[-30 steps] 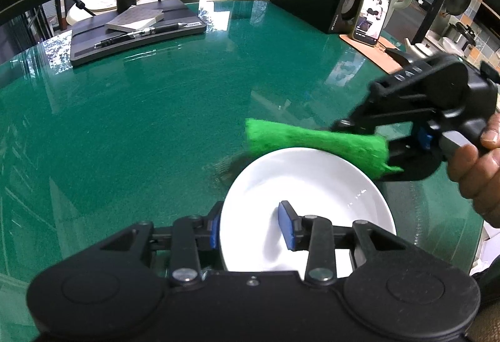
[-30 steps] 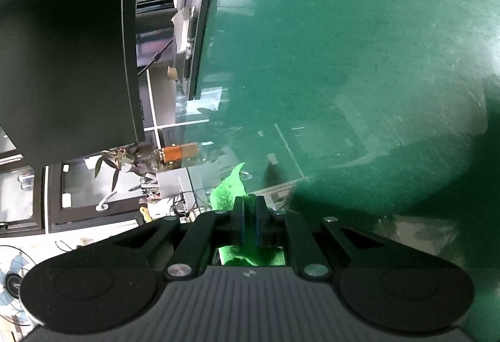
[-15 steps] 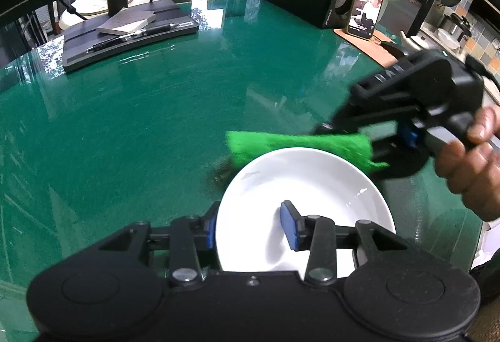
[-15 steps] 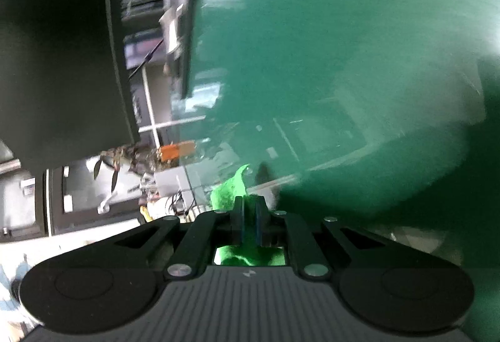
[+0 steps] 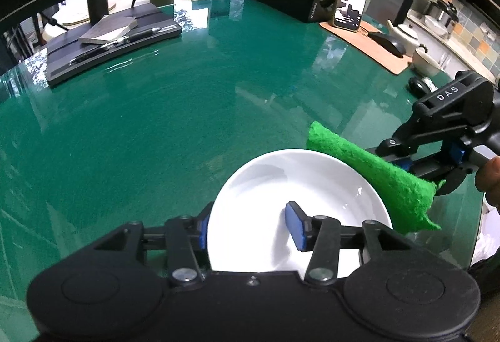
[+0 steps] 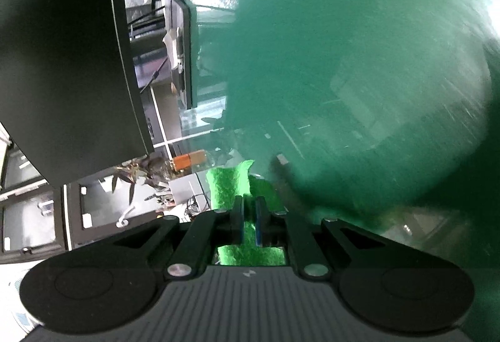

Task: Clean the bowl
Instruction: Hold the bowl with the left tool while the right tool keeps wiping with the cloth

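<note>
Left tongs (image 5: 251, 224) grip the white bowl's (image 5: 312, 182) near rim on the green desk (image 5: 156, 123); right tongs (image 6: 249, 217) pinch a green cloth (image 5: 375, 173) over its far-right rim.

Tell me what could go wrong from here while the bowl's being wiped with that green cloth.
The left claw pinches only the near rim of the white bowl, one finger inside and one outside, so a firm push could tip or slide it on the glossy green table. The right claw grips the green cloth at one end, so the free length may flop over the rim instead of wiping. The right wrist view is blurred, suggesting fast motion that could knock the bowl.
</note>
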